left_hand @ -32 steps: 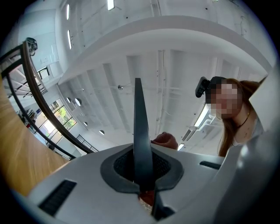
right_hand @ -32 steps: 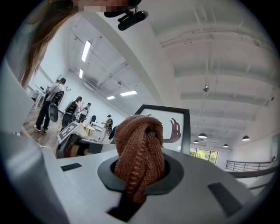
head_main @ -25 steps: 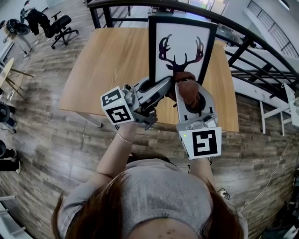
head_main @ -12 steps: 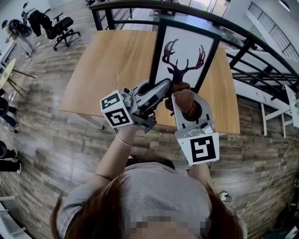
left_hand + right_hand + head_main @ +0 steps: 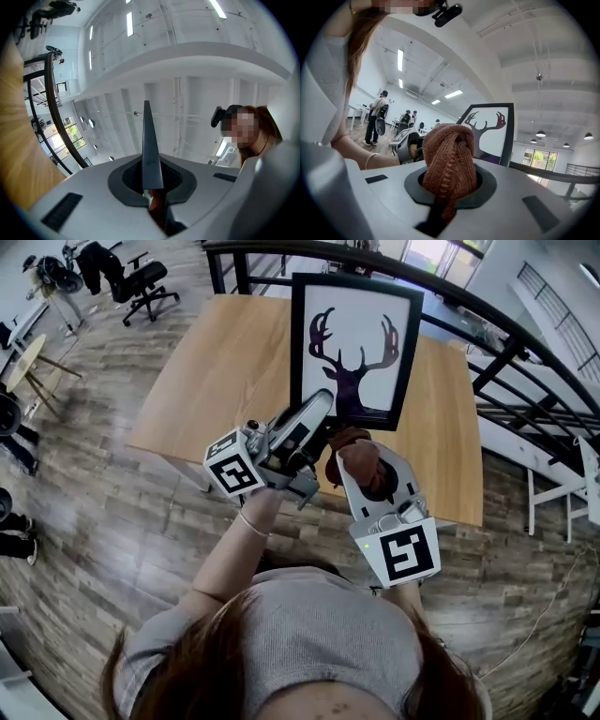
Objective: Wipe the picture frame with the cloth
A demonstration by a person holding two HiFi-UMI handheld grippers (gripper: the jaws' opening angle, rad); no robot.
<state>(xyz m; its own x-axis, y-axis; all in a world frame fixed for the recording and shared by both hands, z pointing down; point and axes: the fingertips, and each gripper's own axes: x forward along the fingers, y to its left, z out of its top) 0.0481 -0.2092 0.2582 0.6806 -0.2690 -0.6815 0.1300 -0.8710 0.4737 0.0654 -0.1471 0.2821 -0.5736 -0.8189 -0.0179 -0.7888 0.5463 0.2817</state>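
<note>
At the left of the head view, the left gripper reaches up and to the right from its marker cube, placed much as it was a second ago. It is clenched on the lower left edge of the picture frame. In the left gripper view that edge shows as a thin dark blade standing straight up out of the closed jaws.

The picture frame sits at the upper middle of the head view, in front of the wooden surface. A second ago it stood further right in the view. Half a second ago its top leaned to the right, and now its sides run nearly straight up and down. Its long axis runs from bottom to top of the view, with the top edge toward the dark railing. Its face is turned toward the person, and the antlers of the deer print point to the top of the picture. Whether its bottom edge touches the surface cannot be told.

To the right, the right gripper is clamped on the bunched brown knitted cloth. A second ago the cloth lay against the deer's neck on the lower part of the glass. Now it lies just under the frame's bottom edge, and the gripper has dropped lower in the view.
</note>
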